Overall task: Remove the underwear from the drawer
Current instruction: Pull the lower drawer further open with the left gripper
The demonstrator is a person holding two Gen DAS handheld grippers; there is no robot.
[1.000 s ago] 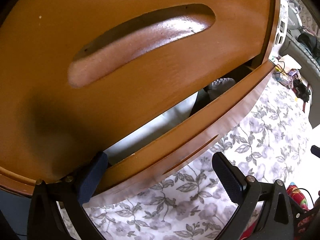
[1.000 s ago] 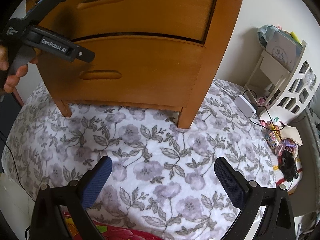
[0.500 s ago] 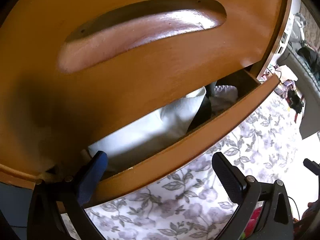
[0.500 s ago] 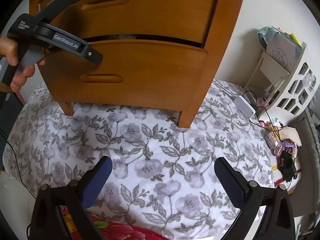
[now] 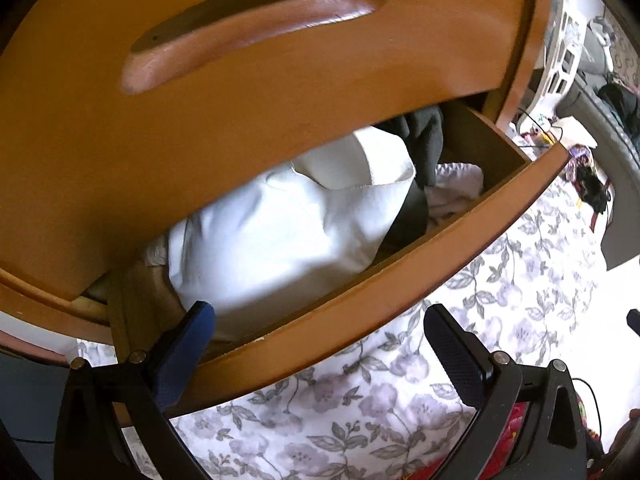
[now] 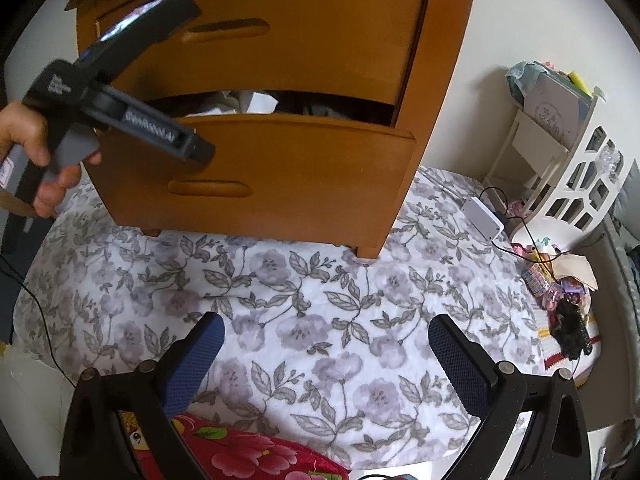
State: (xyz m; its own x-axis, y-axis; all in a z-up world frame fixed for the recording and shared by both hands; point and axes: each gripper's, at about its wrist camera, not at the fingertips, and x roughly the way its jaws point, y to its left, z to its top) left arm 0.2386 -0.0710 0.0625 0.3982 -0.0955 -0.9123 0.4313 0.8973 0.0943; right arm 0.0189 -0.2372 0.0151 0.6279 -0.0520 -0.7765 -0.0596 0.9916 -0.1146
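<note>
The lower drawer [image 5: 400,292] of a small wooden chest [image 6: 320,40] stands pulled partly out. Inside lie a bulky white garment [image 5: 280,232], a dark garment [image 5: 424,140] and a pale frilled cloth [image 5: 456,184]; I cannot tell which of them is underwear. My left gripper [image 5: 320,348] is open and straddles the drawer's front board, with its left finger [image 5: 188,344] inside the drawer and the other outside. In the right wrist view a hand [image 6: 36,152] holds that gripper at the drawer's left end. My right gripper [image 6: 324,360] hangs open above the floral bedspread, holding nothing.
The chest sits on a grey-flowered white bedspread [image 6: 320,300]. A white lattice rack [image 6: 576,168], a white box with a cable [image 6: 484,216] and small clutter [image 6: 560,292] lie to the right. A red flowered cloth [image 6: 240,452] lies under my right gripper.
The lower drawer has slid further out with my left gripper hooked on its front. More of the white and dark garments shows. My right gripper has barely moved.
</note>
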